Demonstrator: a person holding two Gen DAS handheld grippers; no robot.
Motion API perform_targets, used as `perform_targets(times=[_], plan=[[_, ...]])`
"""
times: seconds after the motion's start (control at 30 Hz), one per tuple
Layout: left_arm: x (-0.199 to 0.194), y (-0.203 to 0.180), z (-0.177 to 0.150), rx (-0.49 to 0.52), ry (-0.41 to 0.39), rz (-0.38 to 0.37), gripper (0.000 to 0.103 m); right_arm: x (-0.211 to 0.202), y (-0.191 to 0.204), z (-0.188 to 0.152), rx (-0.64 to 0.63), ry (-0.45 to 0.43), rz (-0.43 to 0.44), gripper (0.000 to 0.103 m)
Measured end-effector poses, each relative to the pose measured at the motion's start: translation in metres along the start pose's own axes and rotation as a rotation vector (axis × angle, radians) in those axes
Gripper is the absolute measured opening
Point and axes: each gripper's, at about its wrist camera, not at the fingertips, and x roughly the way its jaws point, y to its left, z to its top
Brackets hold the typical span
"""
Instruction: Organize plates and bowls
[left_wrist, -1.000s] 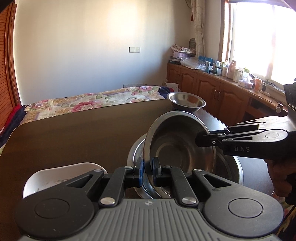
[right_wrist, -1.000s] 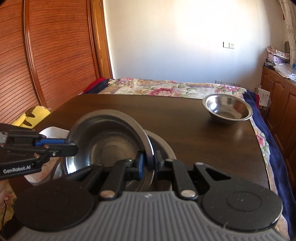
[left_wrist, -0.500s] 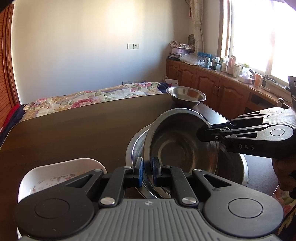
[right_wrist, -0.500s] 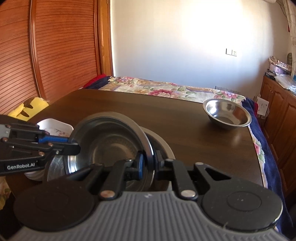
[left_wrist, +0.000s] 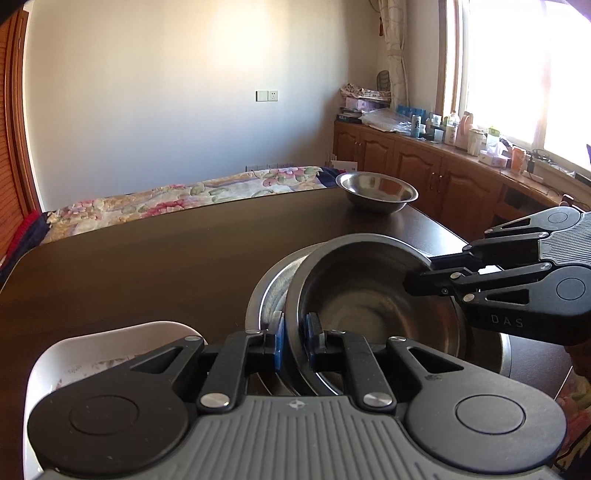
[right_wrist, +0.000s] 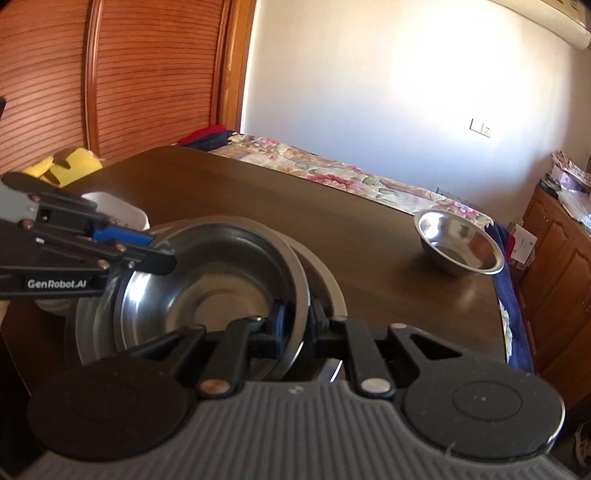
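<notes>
On the dark wood table (left_wrist: 147, 266), both grippers clamp opposite rims of a steel bowl (left_wrist: 373, 306), L gripper (left_wrist: 293, 345) near side, R gripper (right_wrist: 295, 325) opposite, bowl tilted inside a larger steel basin (left_wrist: 504, 350); small steel bowl (left_wrist: 376, 192) well apart.

A steel bowl (left_wrist: 373, 310) sits tilted inside a larger steel basin (left_wrist: 273, 295) near the table's (left_wrist: 147, 266) near edge, its rim pinched on opposite sides by the left tongs (left_wrist: 293, 343) and the right tongs (right_wrist: 297, 325). A second, smaller steel bowl (left_wrist: 376, 192) stands upright at the far right corner, well apart. A white dish (left_wrist: 92, 358) with a faint pattern lies just left of the basin
</notes>
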Motion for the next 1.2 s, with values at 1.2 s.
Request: perform_targets(times=[1.2], plan=[[-0.017,0.01,0.007,-0.058,-0.06,0.003,0.013,-0.001,-0.006,0.007,0.069,-0.089,0.024,0.017]])
